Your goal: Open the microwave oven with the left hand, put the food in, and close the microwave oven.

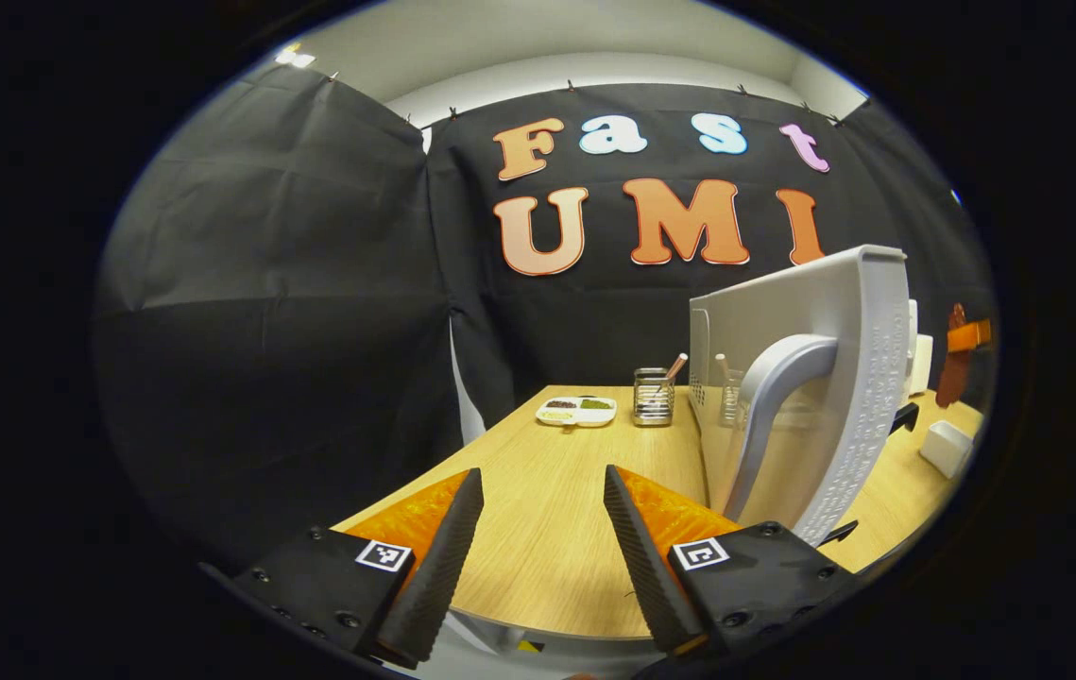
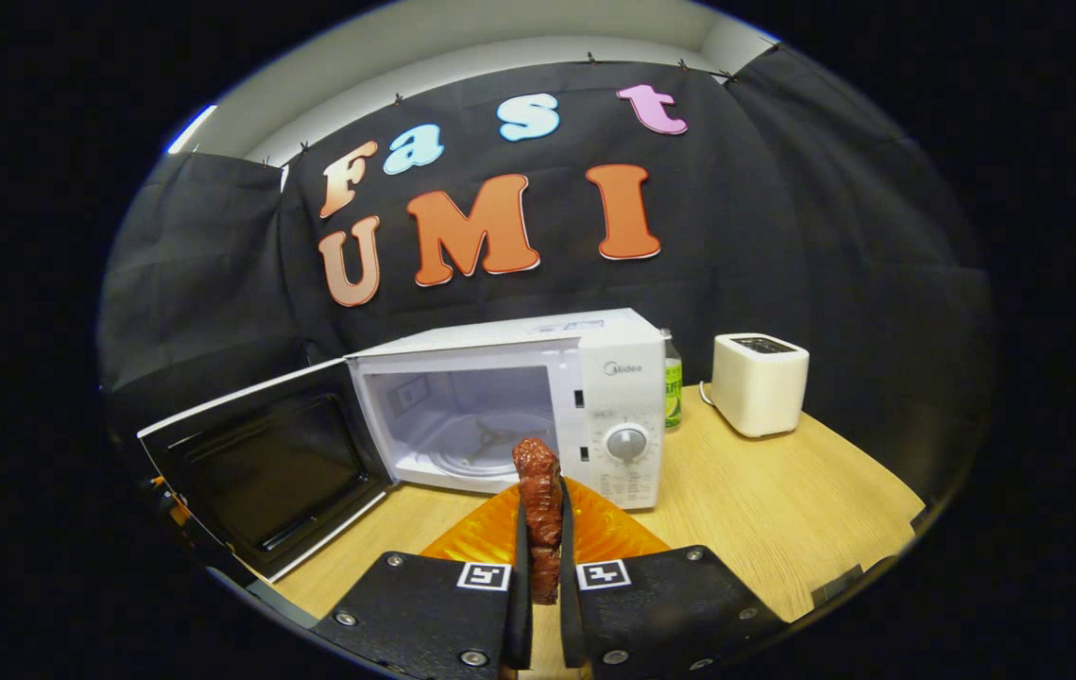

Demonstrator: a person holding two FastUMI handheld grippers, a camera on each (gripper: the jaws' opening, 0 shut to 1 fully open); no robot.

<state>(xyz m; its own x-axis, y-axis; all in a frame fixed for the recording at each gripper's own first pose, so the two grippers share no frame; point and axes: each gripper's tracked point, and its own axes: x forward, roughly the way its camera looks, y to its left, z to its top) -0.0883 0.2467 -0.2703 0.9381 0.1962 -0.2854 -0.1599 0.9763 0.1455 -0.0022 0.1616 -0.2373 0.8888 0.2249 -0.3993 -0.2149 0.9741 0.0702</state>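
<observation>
Right gripper jaws clamping food; left gripper jaws wide; microwave cavity open, bare.

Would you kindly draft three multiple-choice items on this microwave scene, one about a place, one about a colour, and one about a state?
1. Where does the toaster stand relative to the microwave in the right gripper view?
A. on top of it
B. to its right on the table
C. inside it

2. What colour is the toaster?
A. cream white
B. red
C. black

3. What is the state of the microwave door?
A. shut
B. removed
C. swung open

Answers:
1 B, it sits on the table beyond the control panel.
2 A, its body is pale cream.
3 C, the cavity and turntable are exposed while the right gripper holds the food.
</observation>
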